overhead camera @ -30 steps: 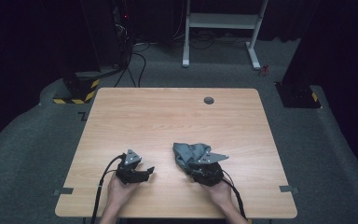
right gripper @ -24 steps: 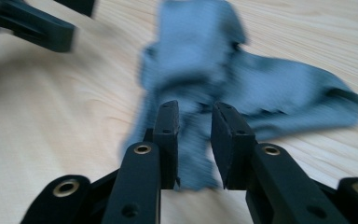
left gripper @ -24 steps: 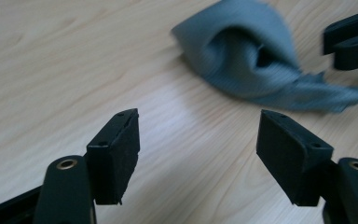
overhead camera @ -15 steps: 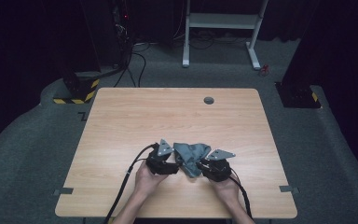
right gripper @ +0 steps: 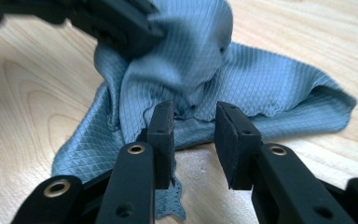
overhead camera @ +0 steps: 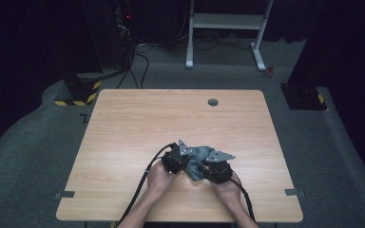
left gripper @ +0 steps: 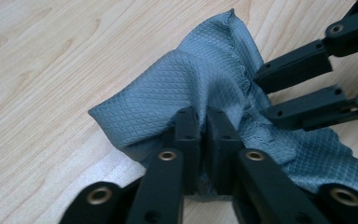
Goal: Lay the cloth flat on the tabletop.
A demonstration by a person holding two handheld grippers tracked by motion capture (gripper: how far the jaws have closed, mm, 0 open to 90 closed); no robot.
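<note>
My left tool (left gripper: 204,122) has just crossed the bench (overhead camera: 138,123) to the grey cloth (left gripper: 200,79), and its jaws have just been closing; now they are clamped on a raised fold of it. The cloth lies crumpled near the front edge of the bench, a little right of the middle. My right tool (right gripper: 193,133) stands apart, the cloth's edge between its jaws but not pressed. I think I can now lift or spread the cloth
</note>
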